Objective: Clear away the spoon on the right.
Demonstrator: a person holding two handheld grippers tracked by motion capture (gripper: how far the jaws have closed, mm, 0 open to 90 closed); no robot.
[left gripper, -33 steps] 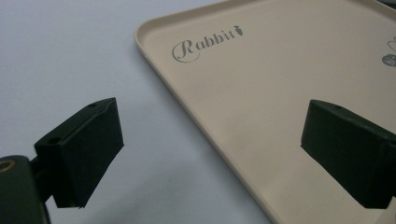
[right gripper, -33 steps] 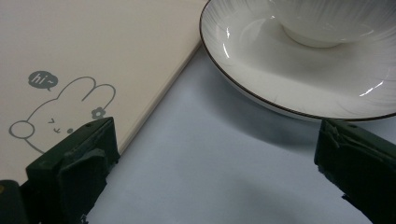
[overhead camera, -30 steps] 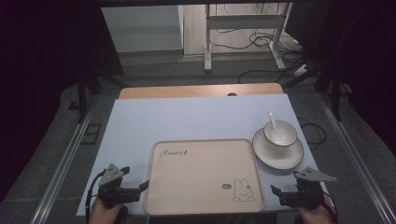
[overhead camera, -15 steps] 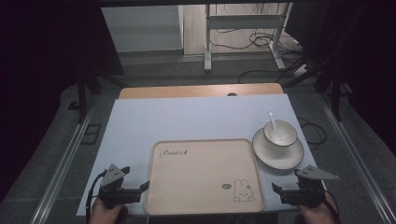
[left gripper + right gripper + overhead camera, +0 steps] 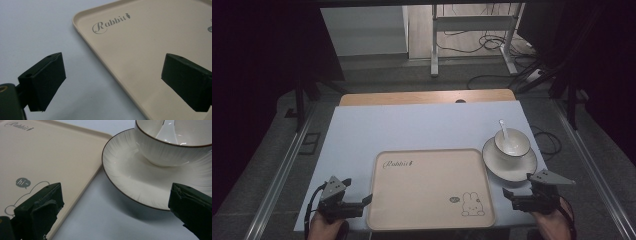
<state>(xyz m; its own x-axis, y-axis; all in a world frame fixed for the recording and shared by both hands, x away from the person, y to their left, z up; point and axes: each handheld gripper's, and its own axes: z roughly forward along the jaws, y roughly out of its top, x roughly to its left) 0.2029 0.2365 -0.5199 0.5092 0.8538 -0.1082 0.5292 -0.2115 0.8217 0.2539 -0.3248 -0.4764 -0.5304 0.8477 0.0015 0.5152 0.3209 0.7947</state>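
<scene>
A beige tray (image 5: 429, 187) with "Rabbit" lettering and a bunny drawing lies near the table's front edge. To its right stands a white saucer (image 5: 509, 162) carrying a white cup (image 5: 512, 142) with a white spoon (image 5: 503, 127) in it. My left gripper (image 5: 362, 202) is open at the tray's front left corner. In the left gripper view its jaws straddle the tray's rim (image 5: 100, 53). My right gripper (image 5: 509, 197) is open just right of the tray, in front of the saucer. In the right gripper view the saucer (image 5: 130, 177), cup (image 5: 165, 150) and tray (image 5: 50, 152) lie ahead between the jaws.
A pale blue mat (image 5: 412, 130) covers the table, with a wooden strip (image 5: 427, 97) along its far edge. Beyond it are metal desk legs (image 5: 434, 45) and floor cables (image 5: 492, 47). Metal rails run along both sides of the table.
My right gripper has edged slightly forward toward the saucer. The left gripper has barely moved. Both stay open, and the tray, saucer and cup have not shifted.
</scene>
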